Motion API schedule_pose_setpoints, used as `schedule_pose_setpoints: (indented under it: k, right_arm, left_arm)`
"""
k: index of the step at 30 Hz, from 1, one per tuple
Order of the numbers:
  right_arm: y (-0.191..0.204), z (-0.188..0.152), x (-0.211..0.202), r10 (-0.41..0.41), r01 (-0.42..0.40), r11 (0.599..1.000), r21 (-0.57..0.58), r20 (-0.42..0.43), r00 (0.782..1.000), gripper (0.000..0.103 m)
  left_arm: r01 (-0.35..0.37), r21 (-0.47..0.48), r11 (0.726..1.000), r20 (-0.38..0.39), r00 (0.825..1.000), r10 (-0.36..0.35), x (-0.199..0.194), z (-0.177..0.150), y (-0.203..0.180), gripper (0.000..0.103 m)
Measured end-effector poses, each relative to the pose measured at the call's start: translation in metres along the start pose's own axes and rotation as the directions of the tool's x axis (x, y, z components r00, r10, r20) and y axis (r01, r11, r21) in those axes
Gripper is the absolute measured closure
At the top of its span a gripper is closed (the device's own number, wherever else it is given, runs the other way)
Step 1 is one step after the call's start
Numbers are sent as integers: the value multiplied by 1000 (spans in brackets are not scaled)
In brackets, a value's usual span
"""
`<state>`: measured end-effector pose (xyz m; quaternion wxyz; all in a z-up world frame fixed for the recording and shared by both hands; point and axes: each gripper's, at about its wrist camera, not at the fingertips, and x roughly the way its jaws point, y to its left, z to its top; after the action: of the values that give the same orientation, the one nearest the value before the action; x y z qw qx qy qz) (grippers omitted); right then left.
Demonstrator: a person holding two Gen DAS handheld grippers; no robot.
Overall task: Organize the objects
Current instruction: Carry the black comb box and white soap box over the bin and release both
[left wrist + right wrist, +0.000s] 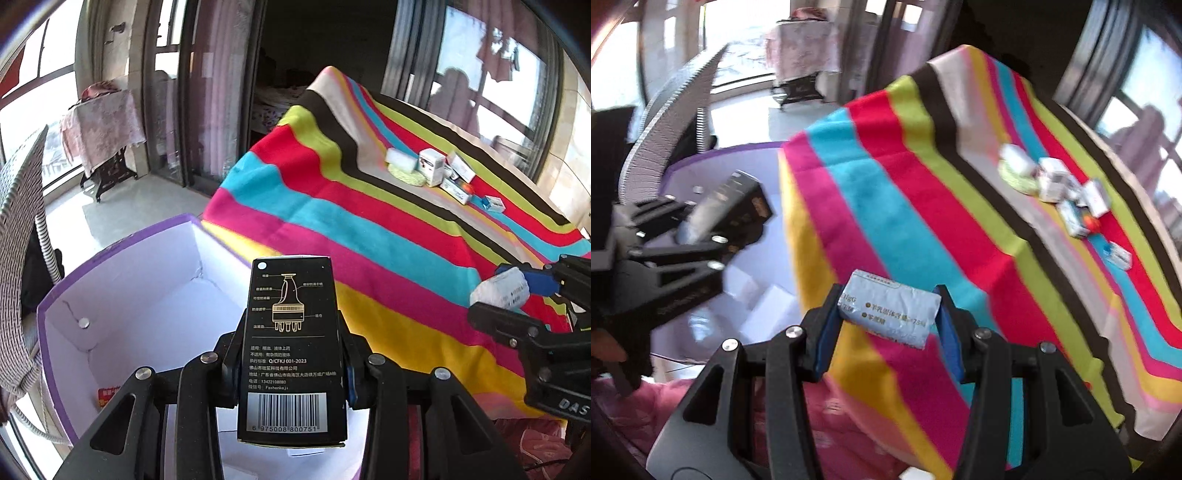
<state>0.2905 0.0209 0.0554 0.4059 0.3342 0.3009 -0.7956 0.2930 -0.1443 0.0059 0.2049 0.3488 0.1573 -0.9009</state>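
My left gripper (291,354) is shut on a tall black box (291,347) with gold print and a barcode, held over the open purple box (122,295) with a white inside. My right gripper (888,314) is shut on a small silvery-blue packet (890,308), held above the striped cloth near the table's left edge. In the left wrist view the right gripper (517,295) with the packet (500,290) is at the right. In the right wrist view the left gripper (713,229) with the black box (735,206) is at the left, over the purple box (753,162).
A table under a bright striped cloth (369,221) carries several small white boxes and a green pad (439,173) at its far side. The purple box holds a small red item (107,397). A wicker chair (18,236) stands left. A small covered table (103,125) is by the window.
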Motion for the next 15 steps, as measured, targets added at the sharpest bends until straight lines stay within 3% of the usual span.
schedule_pose_setpoints:
  k: [6, 10, 15]
  right_arm:
    - [24, 13, 8, 87, -87, 996, -35, -16, 996, 51]
    - [42, 21, 12, 177, -178, 982, -58, -17, 984, 51]
    - [69, 23, 22, 236, -238, 966, -101, -35, 971, 51]
  left_arm:
    - [-48, -53, 997, -3, 999, 47, 1, -3, 26, 63]
    - [-100, -119, 988, -11, 995, 100, 0, -3, 53, 63]
    - [-173, -164, 971, -19, 985, 172, -1, -7, 81, 63]
